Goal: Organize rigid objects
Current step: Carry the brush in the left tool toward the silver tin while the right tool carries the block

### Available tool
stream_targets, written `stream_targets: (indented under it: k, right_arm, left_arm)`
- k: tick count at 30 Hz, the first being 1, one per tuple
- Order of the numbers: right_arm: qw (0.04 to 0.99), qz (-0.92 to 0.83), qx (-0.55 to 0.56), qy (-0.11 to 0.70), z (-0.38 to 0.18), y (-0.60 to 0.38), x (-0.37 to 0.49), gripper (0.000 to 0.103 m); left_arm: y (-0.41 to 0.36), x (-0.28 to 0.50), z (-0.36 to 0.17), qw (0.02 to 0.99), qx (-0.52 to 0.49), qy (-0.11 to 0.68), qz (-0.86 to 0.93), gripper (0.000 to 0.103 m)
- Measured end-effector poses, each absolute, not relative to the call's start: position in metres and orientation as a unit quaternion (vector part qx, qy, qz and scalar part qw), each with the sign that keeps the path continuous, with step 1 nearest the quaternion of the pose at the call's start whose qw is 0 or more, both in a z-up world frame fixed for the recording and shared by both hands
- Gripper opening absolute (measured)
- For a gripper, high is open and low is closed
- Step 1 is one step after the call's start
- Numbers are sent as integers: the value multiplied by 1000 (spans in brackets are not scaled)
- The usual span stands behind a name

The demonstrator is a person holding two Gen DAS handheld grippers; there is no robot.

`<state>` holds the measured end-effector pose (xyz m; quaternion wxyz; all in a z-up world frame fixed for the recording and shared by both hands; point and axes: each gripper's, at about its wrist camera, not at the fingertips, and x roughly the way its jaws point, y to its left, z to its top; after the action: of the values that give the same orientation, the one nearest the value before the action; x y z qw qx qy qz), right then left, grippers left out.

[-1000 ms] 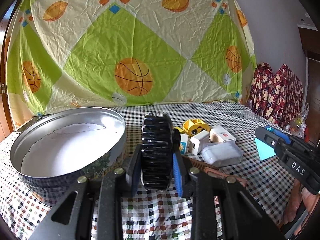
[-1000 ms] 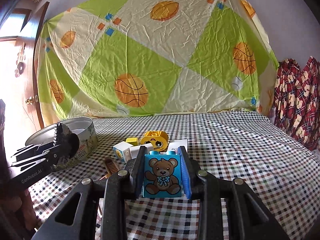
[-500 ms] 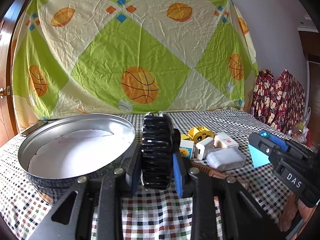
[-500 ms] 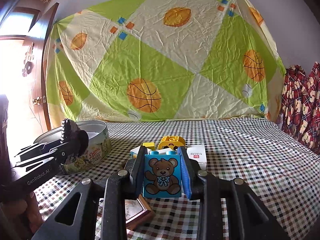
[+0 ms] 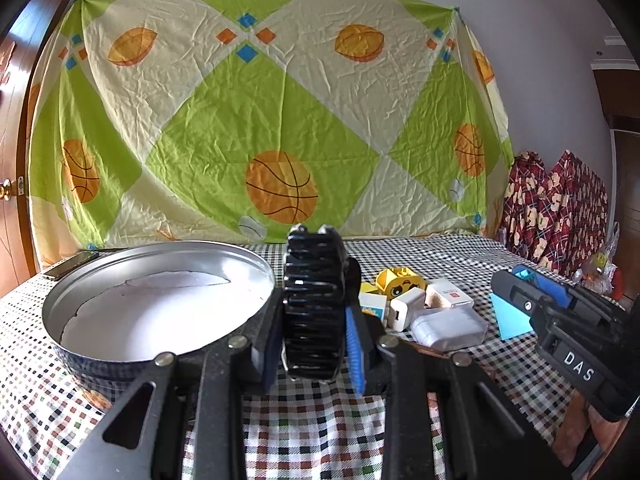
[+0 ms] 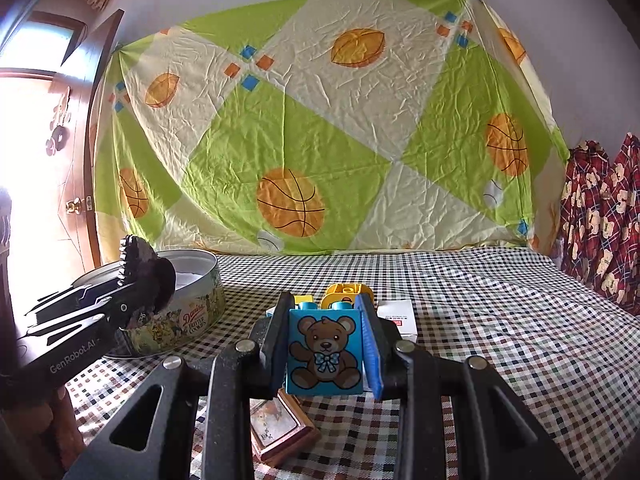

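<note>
Checkered tablecloth (image 5: pixel 420 252) carries: cookie tin (image 5: pixel 100 364) at left, toy blocks (image 5: pixel 400 282), white boxes (image 5: pixel 448 326) mid-frame, small picture frame (image 6: pixel 280 428).

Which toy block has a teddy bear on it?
The blue block, pinched in the right tongs. The yellow block on the checked cloth shows a cartoon face instead, with no bear.

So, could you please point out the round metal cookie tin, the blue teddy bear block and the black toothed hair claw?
Round metal cookie tin (image 5: pixel 256 276): left wrist view, right inner wall.
Blue teddy bear block (image 6: pixel 325 354): right wrist view, bear picture.
Black toothed hair claw (image 5: pixel 314 304): left wrist view, ribbed back.
</note>
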<state>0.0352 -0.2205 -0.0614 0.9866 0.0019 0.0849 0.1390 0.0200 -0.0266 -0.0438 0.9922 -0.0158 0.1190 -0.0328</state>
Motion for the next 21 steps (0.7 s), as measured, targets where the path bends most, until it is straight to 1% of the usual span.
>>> stream_targets:
  k: [21]
  right_arm:
    - [985,156,-19,77,-61,-191,31,34]
  left_arm:
    - [-12,9,-42,996,-15,91,-12,27]
